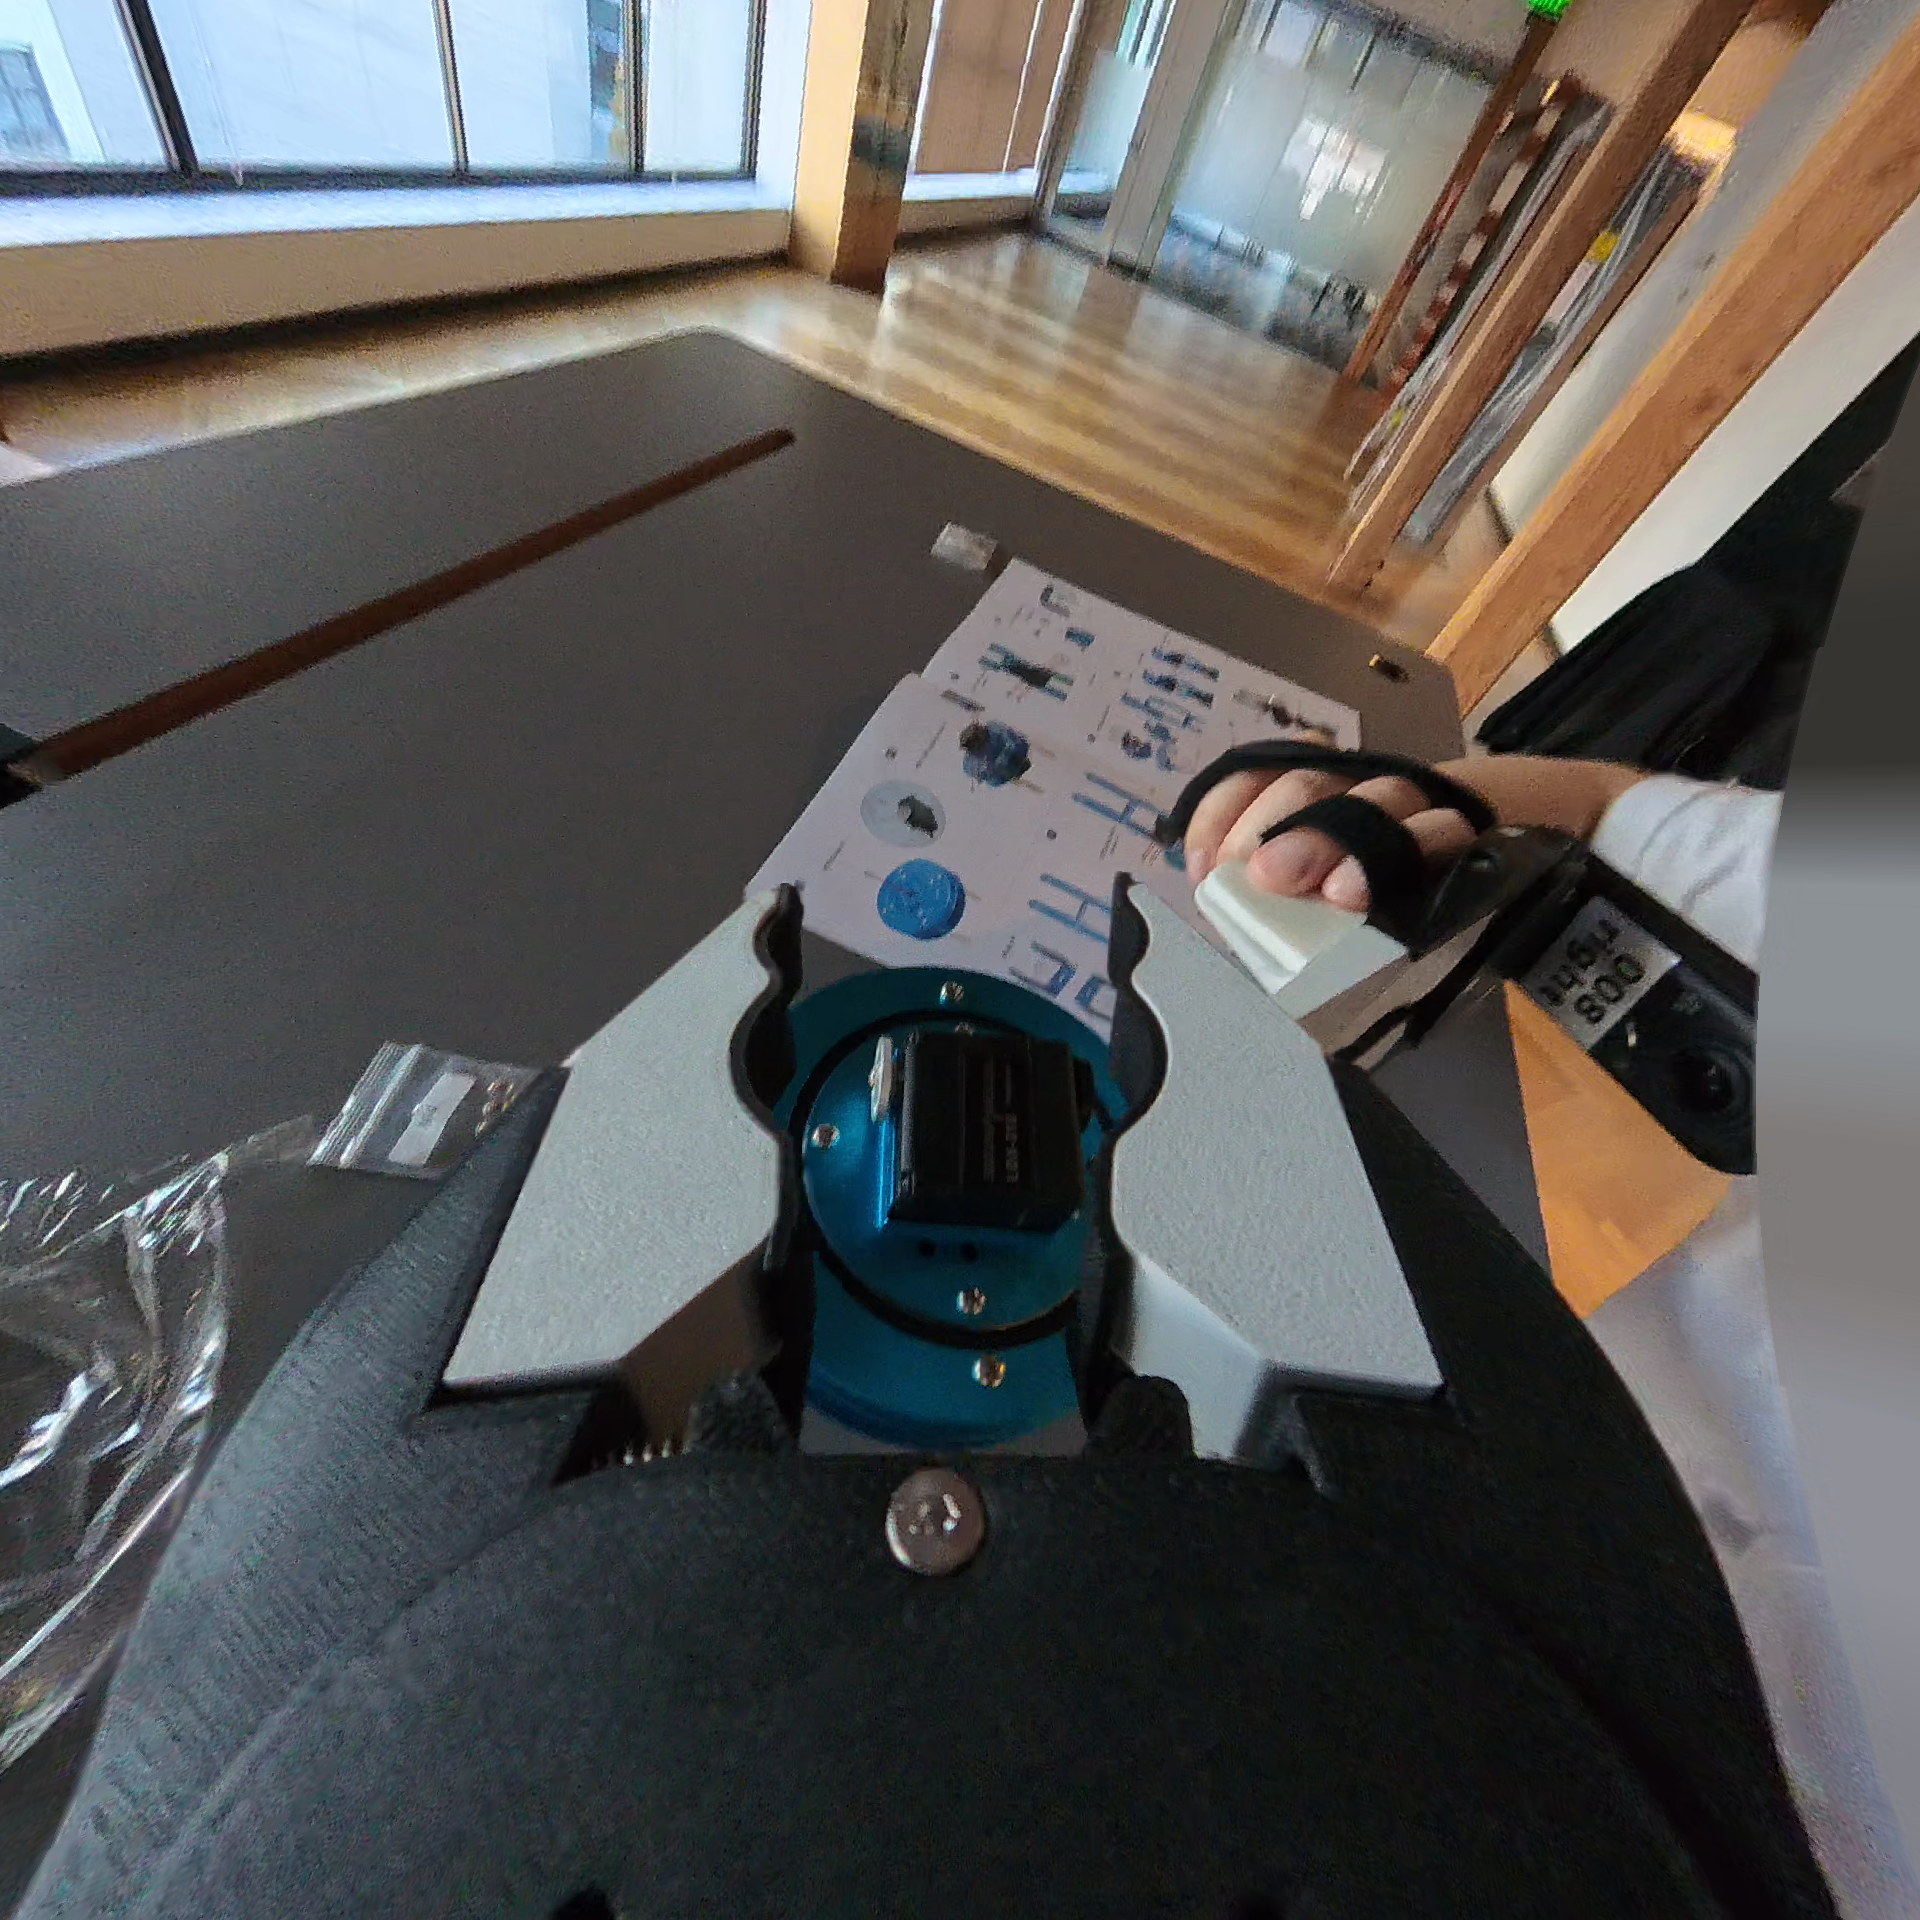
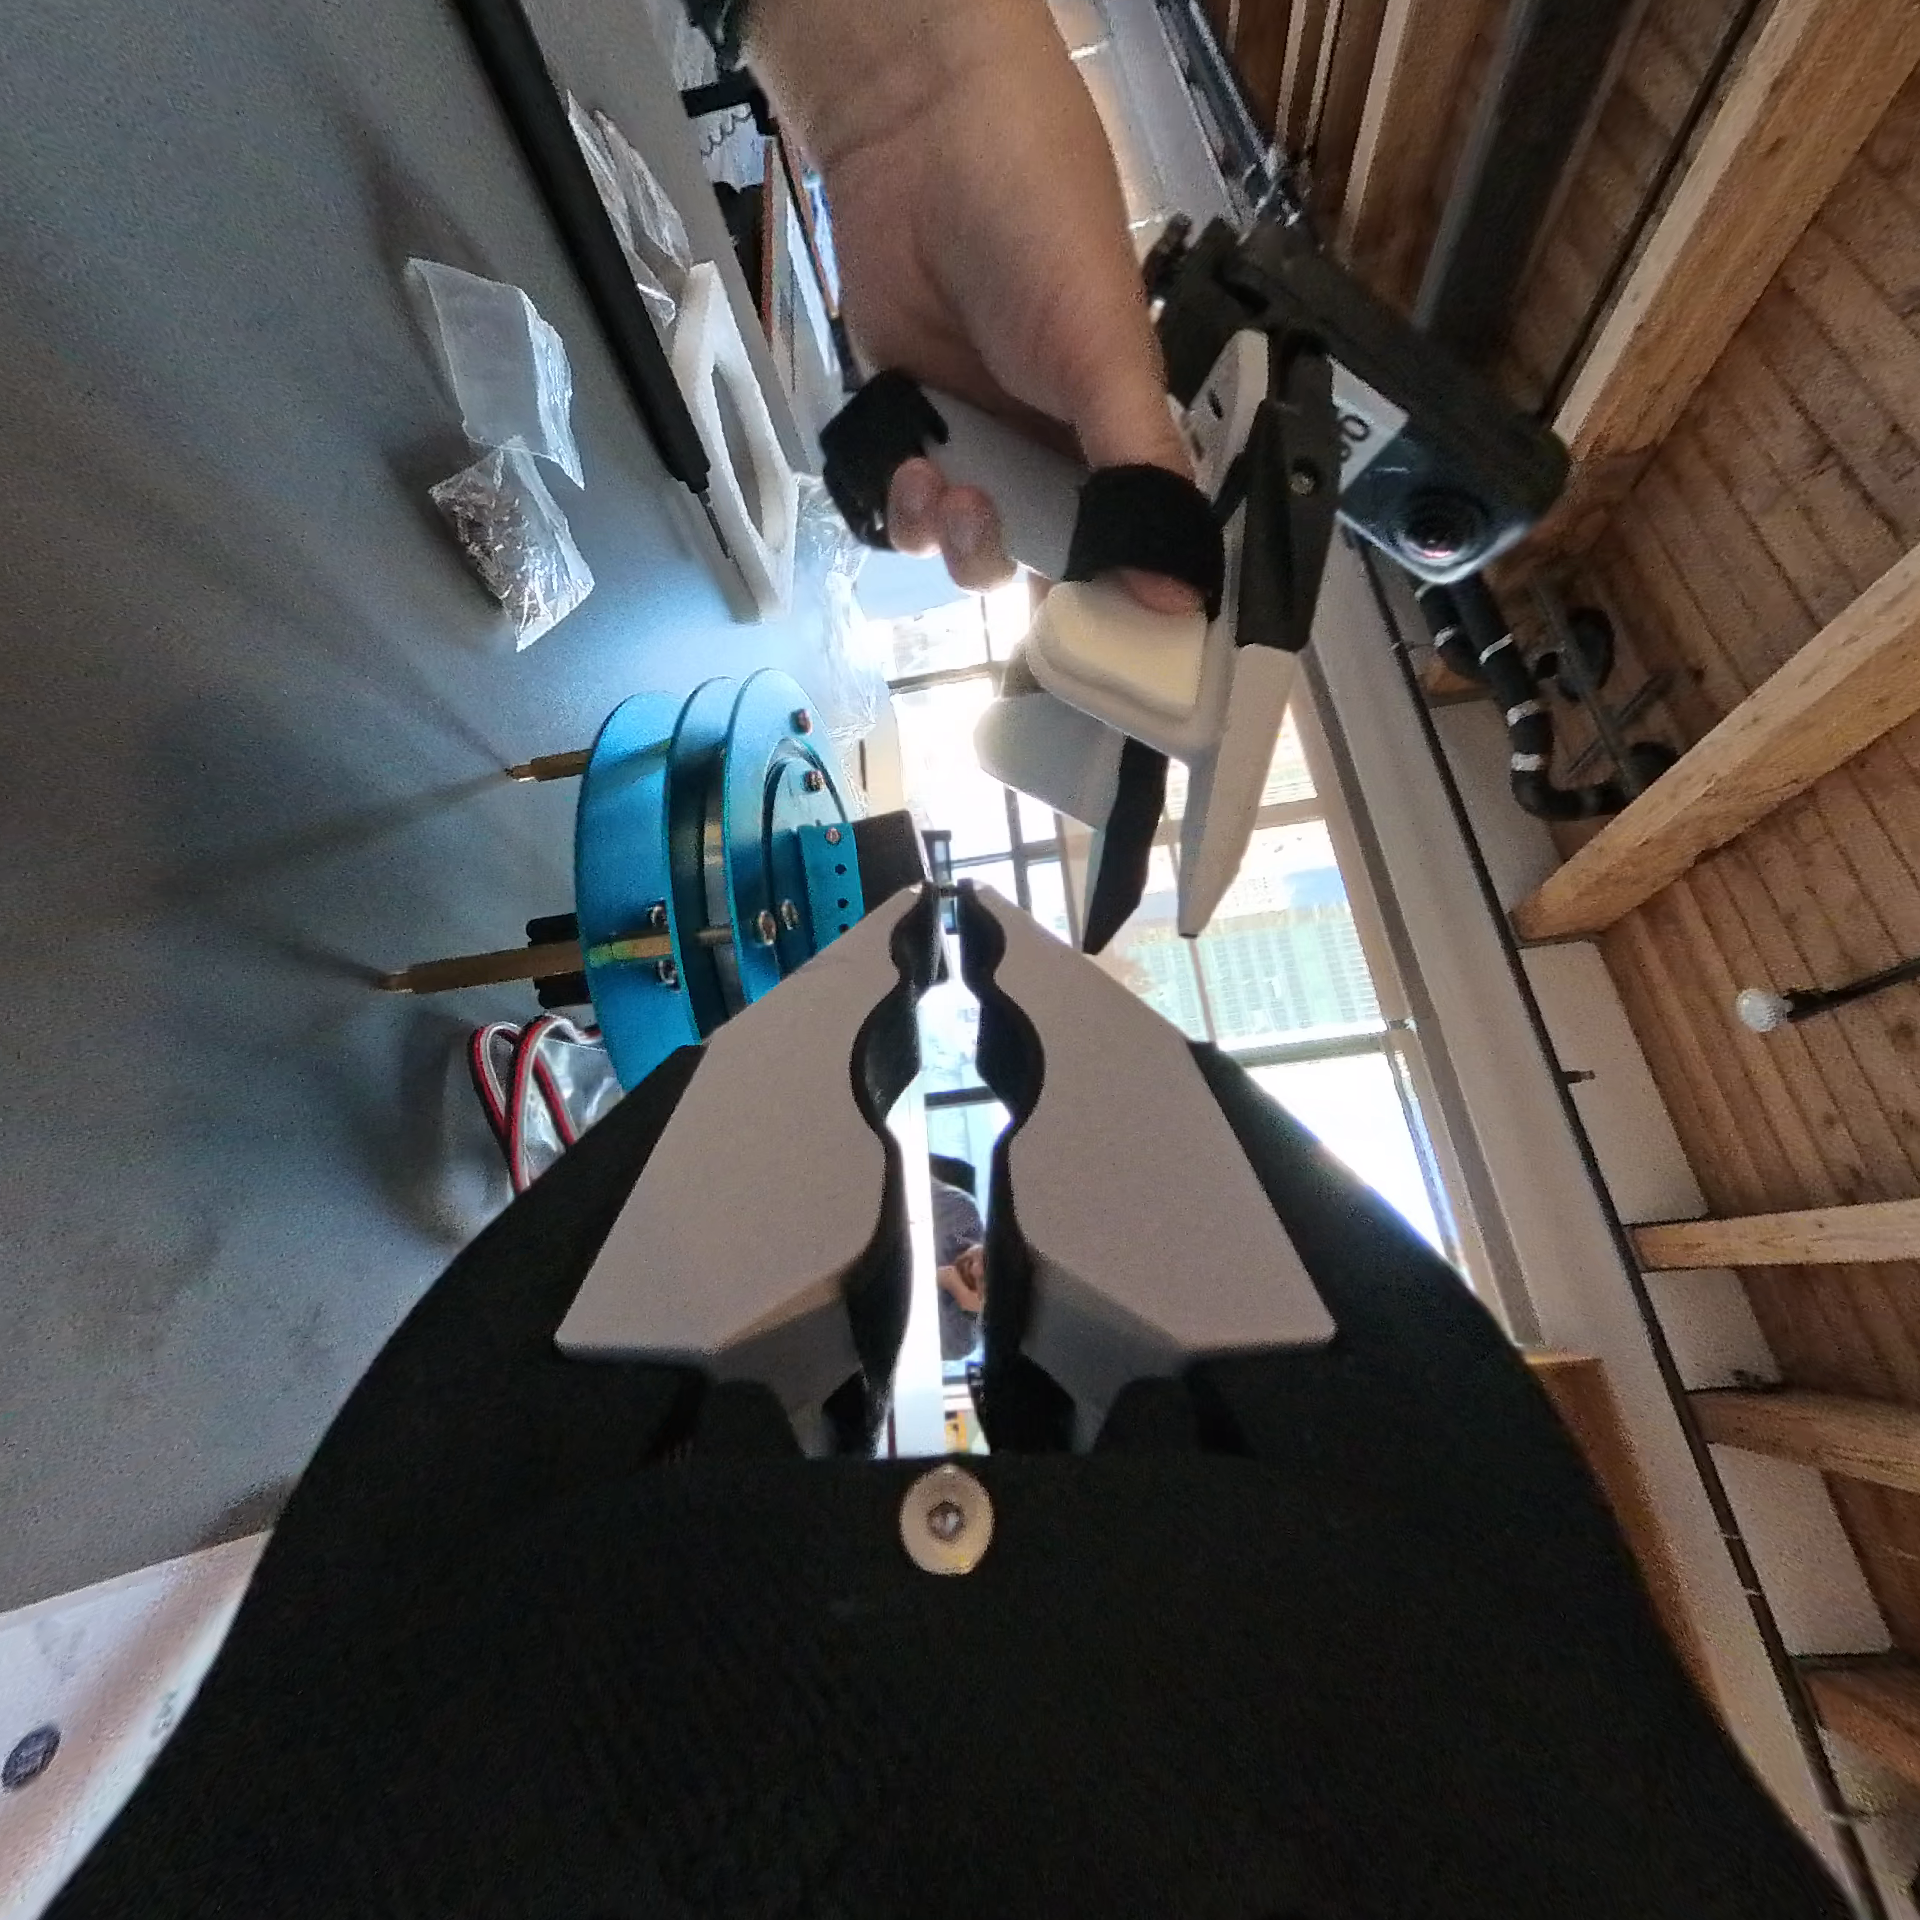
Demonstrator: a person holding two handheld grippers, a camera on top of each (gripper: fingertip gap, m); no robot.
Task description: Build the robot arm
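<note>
Two grippers: left gripper [image 1: 951,920] is hovering spread wide over blue disc [image 1: 914,1174] (black block on top); right gripper [image 2: 948,891] is pinching nearly closed, holding nothing, beside the disc on grey table [image 1: 416,779].

The table [image 1: 416,831] looks matt and smooth, dark grey. The disc [image 1: 862,1164] is blue metal with a satin shine and small bright screws; on it sits a black plastic block [image 1: 987,1132] with ribs. The left claw [image 1: 951,914] has fingers [image 1: 644,1174] of grainy, matt grey plastic on a rough black body. The sheet [image 1: 1039,748] is matt paper. The bag [image 1: 94,1351] is glossy, crinkled clear plastic. The floor [image 1: 1091,343] is polished wood.
</note>
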